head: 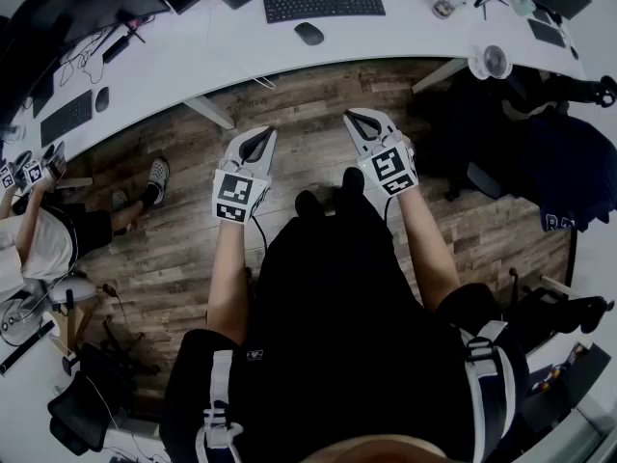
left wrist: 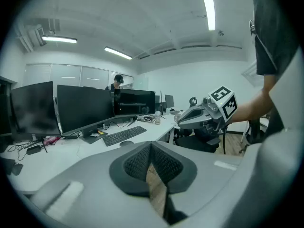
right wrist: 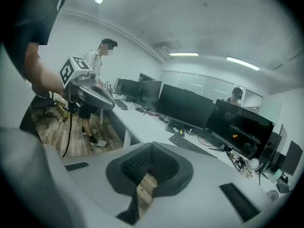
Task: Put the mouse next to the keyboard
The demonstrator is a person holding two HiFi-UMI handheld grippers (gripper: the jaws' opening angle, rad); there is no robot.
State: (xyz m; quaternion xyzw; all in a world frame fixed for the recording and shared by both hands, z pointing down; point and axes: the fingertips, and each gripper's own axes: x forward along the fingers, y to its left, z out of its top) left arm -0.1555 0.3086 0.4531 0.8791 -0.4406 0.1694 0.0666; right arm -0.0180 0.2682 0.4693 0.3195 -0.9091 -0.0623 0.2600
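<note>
A black keyboard [head: 324, 4] lies on the white desk [head: 212, 61], with a black mouse [head: 308, 34] just in front of it, slightly left of its middle. Both grippers hang side by side over the wooden floor, short of the desk edge. My left gripper [head: 260, 139] is shut with nothing in it, and so is my right gripper [head: 358, 121]. The left gripper view has its closed jaws low in the middle, with the keyboard [left wrist: 124, 135] and mouse [left wrist: 126, 143] beyond them. In the right gripper view the keyboard [right wrist: 190, 146] shows, but the mouse does not.
Dark monitors [left wrist: 80, 108] line the back of the desk. A second keyboard [head: 66, 117] and mouse [head: 102, 98] lie at the left, near a seated person [head: 39, 234]. A small fan [head: 493, 62] stands at the right. A dark chair [head: 540, 162] stands to the right.
</note>
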